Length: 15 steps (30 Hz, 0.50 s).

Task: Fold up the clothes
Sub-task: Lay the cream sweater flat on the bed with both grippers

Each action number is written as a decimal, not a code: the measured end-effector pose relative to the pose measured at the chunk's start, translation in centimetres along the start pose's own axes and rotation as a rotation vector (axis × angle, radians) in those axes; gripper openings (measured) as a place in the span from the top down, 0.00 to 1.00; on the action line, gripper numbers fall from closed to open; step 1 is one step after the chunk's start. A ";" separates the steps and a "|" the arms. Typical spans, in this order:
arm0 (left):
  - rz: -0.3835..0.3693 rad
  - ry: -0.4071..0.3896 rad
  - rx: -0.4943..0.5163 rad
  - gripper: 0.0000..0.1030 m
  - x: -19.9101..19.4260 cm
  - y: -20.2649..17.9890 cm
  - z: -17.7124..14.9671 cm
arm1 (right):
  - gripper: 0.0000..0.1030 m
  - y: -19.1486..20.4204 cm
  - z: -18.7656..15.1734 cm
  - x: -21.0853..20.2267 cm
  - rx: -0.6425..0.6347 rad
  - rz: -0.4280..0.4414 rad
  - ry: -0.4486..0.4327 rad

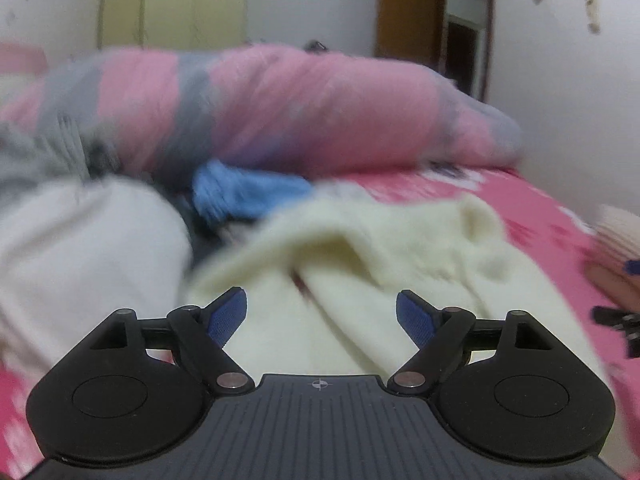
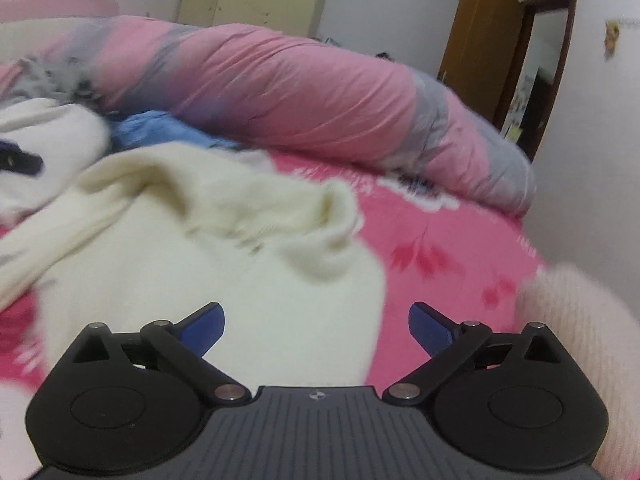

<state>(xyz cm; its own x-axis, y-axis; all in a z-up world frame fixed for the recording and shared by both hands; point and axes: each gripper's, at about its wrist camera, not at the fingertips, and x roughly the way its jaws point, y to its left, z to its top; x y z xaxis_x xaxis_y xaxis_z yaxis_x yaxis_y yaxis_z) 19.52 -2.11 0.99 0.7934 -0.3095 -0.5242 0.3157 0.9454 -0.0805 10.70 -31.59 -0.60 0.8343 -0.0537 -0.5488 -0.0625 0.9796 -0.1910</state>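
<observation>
A cream knitted garment (image 1: 360, 248) (image 2: 208, 240) lies crumpled on the pink flowered bed sheet (image 1: 532, 216) (image 2: 448, 248). My left gripper (image 1: 320, 312) hovers just over its near part, open, with nothing between the blue pads. My right gripper (image 2: 316, 326) is open too, over the garment's right edge where it meets the sheet. The right gripper's black tip (image 1: 616, 320) shows at the far right edge of the left wrist view, and the left gripper's tip (image 2: 20, 160) at the left edge of the right wrist view.
A white garment (image 1: 80, 248) (image 2: 44, 136), a blue one (image 1: 240, 192) (image 2: 160, 128) and a grey one (image 1: 36, 156) lie at the left. A long pink and grey rolled quilt (image 1: 280, 108) (image 2: 300, 84) spans the back. A pale pink sleeve (image 2: 580, 320) is at the right. A brown door (image 2: 480, 36) stands behind.
</observation>
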 end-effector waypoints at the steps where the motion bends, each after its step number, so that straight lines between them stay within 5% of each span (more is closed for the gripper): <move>1: -0.025 0.015 -0.009 0.20 -0.8 -0.5 -1.2 | 0.02 0.2 -1.0 -0.6 0.017 0.004 0.014; 6: 0.076 0.039 0.046 0.21 -2.8 -2.0 -6.2 | 0.02 1.2 -5.8 -2.9 0.117 -0.004 0.095; 12: 0.198 0.139 0.143 0.20 -3.4 -1.7 -10.5 | 0.02 -0.1 -9.7 -3.3 0.396 0.159 0.196; 15: 0.285 0.171 0.208 0.22 -2.8 -1.2 -12.0 | 0.03 0.5 -10.5 -3.0 0.387 0.179 0.212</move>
<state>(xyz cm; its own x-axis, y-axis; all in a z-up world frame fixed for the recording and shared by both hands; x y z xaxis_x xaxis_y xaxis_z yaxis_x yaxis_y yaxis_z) 10.63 -1.18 -7.63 0.7721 0.0000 -0.6356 0.2083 0.9448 0.2530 2.42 -32.96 -7.65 0.6960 0.1232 -0.7073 0.0478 0.9750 0.2169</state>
